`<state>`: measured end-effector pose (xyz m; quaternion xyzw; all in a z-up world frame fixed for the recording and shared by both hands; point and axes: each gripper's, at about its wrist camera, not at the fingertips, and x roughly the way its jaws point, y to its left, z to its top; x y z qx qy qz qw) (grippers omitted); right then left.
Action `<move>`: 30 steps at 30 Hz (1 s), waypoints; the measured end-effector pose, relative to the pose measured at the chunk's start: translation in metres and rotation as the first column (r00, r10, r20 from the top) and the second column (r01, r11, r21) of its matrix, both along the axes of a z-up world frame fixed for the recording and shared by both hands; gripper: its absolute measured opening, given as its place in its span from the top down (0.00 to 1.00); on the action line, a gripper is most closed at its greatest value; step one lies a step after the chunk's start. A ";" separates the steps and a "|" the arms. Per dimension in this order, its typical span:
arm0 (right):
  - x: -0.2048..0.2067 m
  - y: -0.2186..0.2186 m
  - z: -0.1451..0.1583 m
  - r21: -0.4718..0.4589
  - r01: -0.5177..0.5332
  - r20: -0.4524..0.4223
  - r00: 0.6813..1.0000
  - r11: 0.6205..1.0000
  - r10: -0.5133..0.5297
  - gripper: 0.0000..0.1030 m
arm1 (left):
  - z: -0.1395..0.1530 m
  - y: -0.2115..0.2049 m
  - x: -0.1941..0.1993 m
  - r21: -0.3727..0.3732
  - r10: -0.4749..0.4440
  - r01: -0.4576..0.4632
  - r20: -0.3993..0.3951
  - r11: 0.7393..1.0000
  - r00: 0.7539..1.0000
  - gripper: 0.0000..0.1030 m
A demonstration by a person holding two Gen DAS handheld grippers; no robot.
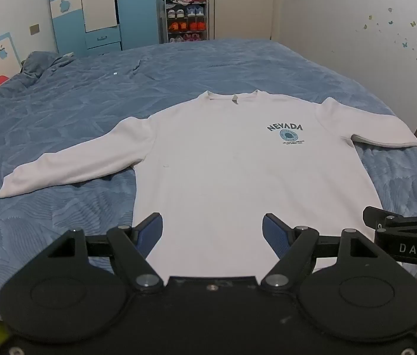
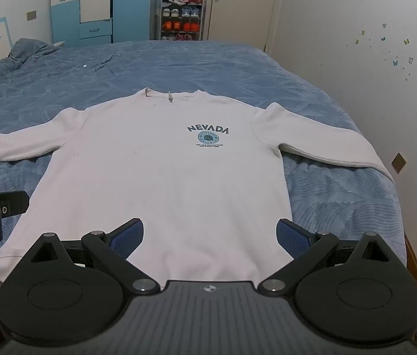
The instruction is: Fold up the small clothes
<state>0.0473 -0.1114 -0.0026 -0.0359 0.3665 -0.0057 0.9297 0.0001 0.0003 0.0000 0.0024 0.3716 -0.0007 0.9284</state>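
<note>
Both tools (image 1: 211,224) (image 2: 209,230) wide-jawed above sweatshirt (image 2: 155,171) hem

Sweatshirt (image 1: 223,171): bottom hem hidden behind the left gripper (image 1: 211,230) body in the left wrist view; in the right wrist view the right half of the hem is hidden behind the right gripper (image 2: 209,235).
Right sleeve (image 1: 379,131): cuff drops over the bed's right edge, out of sight.
Left sleeve (image 2: 10,142): cuff cut off at the picture's left edge in the right wrist view.
Small print under the chest logo (image 2: 208,137): too small to read.
Shoes on the far rack (image 1: 186,17): blurred, cannot tell the number of pairs.
</note>
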 end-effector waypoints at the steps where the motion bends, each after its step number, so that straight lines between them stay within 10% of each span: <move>1: 0.000 0.000 0.000 0.000 0.000 -0.001 1.000 1.000 0.000 0.00 | 0.000 0.000 -0.001 0.001 -0.002 0.002 0.002 1.000 1.000 0.26; 30: 0.001 0.002 -0.005 0.014 -0.005 -0.028 1.000 1.000 0.005 0.00 | -0.004 -0.001 0.002 -0.032 0.011 -0.010 0.036 0.999 0.999 0.26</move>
